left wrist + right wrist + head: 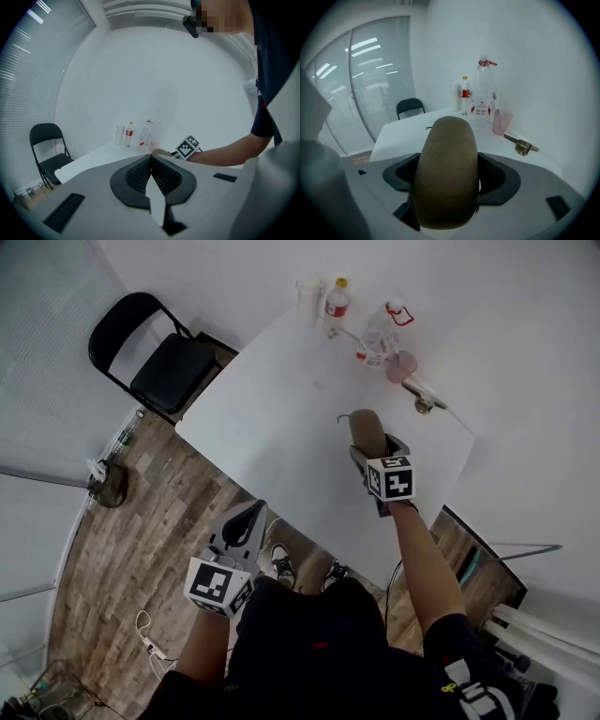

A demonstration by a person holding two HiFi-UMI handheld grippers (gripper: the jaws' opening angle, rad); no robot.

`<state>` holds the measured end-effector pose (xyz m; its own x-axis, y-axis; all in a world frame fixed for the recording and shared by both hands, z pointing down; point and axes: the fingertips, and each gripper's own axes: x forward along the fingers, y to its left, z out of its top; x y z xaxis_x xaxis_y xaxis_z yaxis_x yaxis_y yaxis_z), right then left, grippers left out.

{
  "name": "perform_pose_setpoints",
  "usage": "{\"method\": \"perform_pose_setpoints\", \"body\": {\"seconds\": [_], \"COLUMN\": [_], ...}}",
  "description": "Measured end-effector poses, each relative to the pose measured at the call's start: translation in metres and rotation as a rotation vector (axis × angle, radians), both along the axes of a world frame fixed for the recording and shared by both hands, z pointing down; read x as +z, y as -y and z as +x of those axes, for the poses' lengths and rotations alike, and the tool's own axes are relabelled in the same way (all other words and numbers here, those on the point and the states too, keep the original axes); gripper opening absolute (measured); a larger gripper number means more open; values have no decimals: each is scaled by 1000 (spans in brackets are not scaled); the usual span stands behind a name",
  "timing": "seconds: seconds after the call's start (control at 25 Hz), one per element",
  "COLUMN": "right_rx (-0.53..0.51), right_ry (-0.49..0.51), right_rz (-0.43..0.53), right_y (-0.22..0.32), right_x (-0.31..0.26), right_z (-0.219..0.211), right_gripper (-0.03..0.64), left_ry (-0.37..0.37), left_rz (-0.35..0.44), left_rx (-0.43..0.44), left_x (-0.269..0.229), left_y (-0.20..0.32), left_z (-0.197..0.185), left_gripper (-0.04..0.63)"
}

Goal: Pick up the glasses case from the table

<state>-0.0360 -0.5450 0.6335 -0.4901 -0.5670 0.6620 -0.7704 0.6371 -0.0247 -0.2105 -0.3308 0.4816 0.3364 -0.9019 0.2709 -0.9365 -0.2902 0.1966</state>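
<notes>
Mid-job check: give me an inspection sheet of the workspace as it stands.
Surface: white table, mostly bare.
Job's things: brown glasses case, clamped between the right gripper's jaws over the table; whether it is clear of the top cannot be told.
Clutter: along the far edge, clear cup, small red-label bottle, large clear bottle, pink cup, metal fitting.
Grippers: right gripper shut on the case; left gripper shut, empty, held off the table above the floor.
Cables: white cable on the floor.
Surroundings: black folding chair, wood-pattern floor.
</notes>
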Motion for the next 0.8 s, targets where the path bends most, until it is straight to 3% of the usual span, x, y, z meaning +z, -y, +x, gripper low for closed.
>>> {"method": "perform_pose_setpoints", "body": {"seconds": [0.32, 0.56, 0.8], "right_rx": [3, 39, 126], "right_ry": [239, 320, 335], "right_rz": [144, 311, 453], "right_y": [-76, -112, -134], "right_x": [-126, -214, -275], "right_z": [38, 79, 125], "right_gripper": [382, 382, 382], "left_ry": [12, 52, 64], "left_rz": [97, 187, 275], "left_rx": [46, 103, 184], "left_x": [-50, -94, -140], "left_y": [8, 11, 16], "left_z": [43, 69, 101], "left_gripper": [20, 20, 20]}}
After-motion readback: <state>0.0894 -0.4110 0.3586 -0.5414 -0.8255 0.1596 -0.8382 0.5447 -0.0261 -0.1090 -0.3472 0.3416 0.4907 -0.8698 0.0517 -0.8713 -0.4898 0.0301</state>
